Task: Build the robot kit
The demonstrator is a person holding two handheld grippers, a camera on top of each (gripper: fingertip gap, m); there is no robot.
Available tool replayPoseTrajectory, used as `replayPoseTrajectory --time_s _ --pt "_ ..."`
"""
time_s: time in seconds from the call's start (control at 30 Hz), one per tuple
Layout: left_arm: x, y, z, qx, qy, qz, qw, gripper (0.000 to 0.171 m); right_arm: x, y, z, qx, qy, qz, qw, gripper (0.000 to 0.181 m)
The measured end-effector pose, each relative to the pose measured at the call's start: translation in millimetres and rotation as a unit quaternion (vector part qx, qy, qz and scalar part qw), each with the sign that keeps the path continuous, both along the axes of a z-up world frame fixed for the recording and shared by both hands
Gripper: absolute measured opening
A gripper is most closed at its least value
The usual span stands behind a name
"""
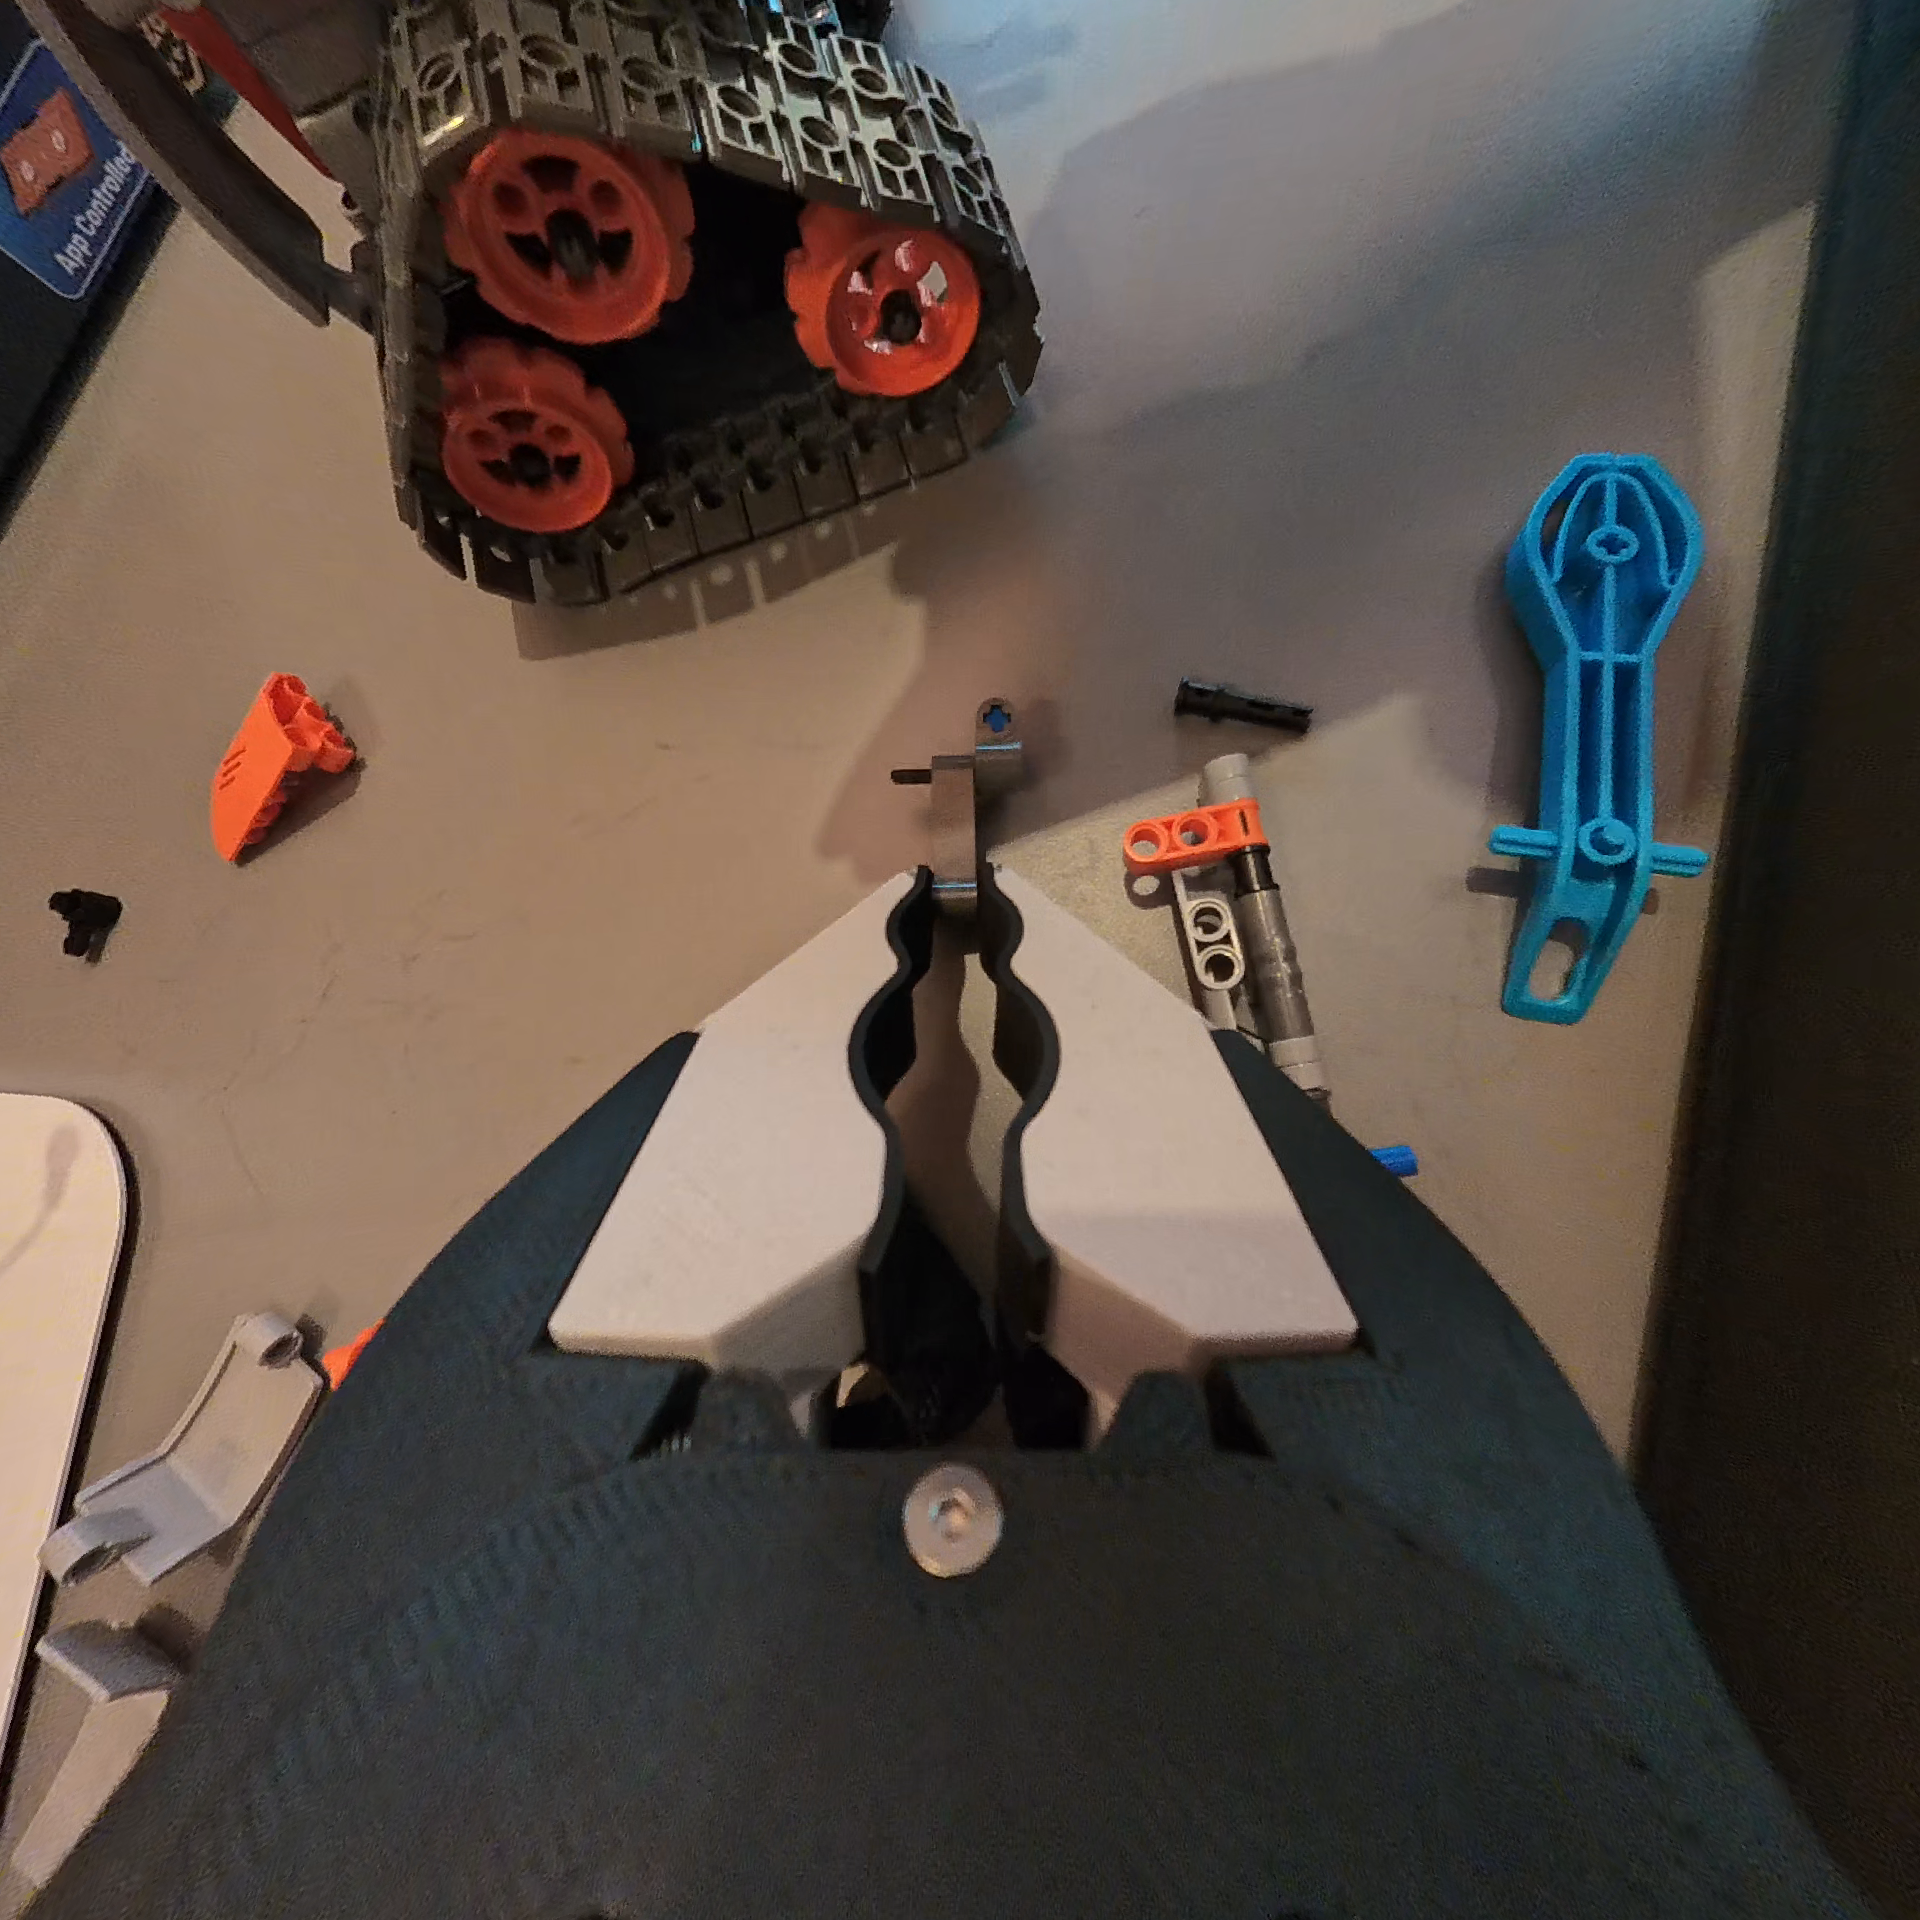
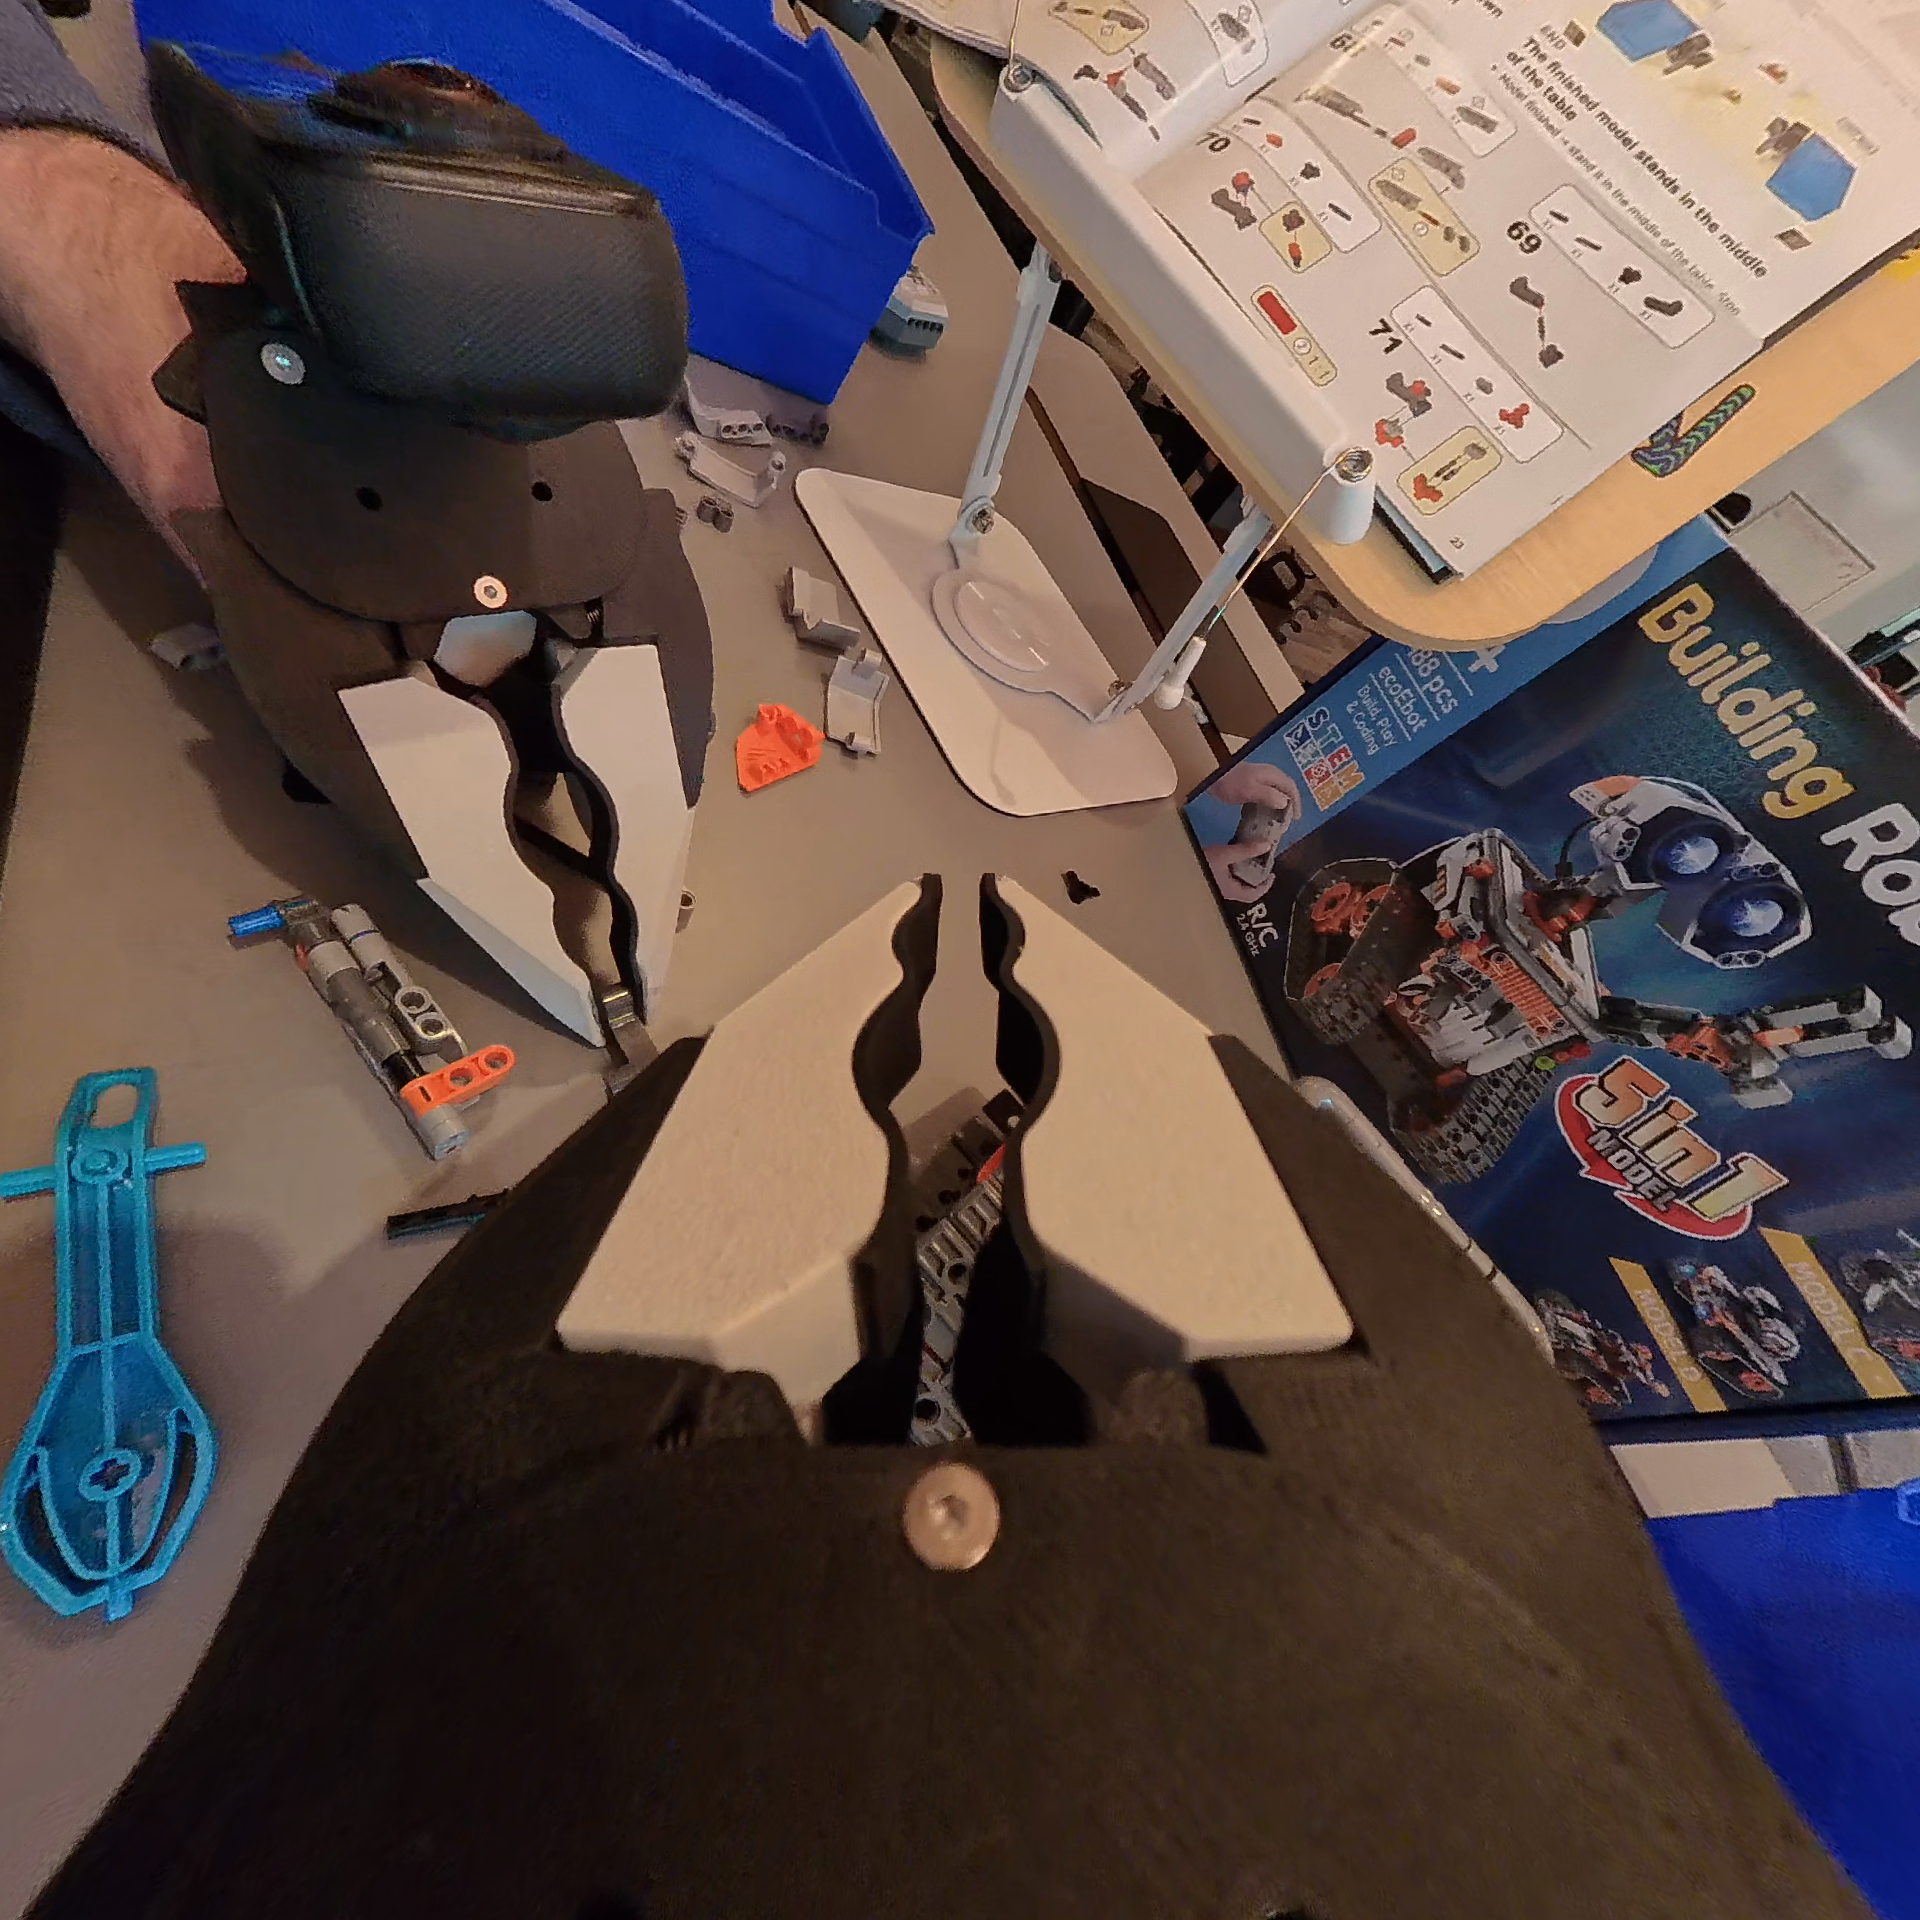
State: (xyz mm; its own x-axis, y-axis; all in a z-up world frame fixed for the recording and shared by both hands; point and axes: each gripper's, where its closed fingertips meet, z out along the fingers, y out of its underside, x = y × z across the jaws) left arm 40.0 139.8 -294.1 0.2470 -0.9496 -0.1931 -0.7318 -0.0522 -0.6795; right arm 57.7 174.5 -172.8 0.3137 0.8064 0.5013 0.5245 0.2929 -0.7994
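so the left gripper [image 1: 958, 883] is clamped on a small dark grey plastic connector piece [image 1: 961, 821] sticking straight out past its tips, long axis in line with the fingers, while the right gripper [image 2: 961, 883] hovers slightly parted and empty above the grey tabletop [image 1: 623, 831].

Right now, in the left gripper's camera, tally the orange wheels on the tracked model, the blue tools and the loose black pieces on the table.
Orange wheels: 3
Blue tools: 1
Loose black pieces: 2
Total: 6
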Motion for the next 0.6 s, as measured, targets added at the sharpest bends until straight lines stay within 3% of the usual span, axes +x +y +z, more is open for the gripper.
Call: replayPoseTrajectory --time_s 0.2,0.4,0.6 --pt "-1 -2 0 -0.003 0.003 -0.004 1.0 0.008 0 1 -3 -0.002 -0.006 -0.001 1.0 0.005" --pt "-2 -6 3 0.014 0.016 -0.019 1.0 0.026 4 4 -2 -0.004 0.001 -0.005 1.0 0.004" --pt "-11 -7 30 0.047 -0.009 -0.015 0.999 0.039 5 6 -2 -0.003 0.004 -0.008 1.0 0.005"
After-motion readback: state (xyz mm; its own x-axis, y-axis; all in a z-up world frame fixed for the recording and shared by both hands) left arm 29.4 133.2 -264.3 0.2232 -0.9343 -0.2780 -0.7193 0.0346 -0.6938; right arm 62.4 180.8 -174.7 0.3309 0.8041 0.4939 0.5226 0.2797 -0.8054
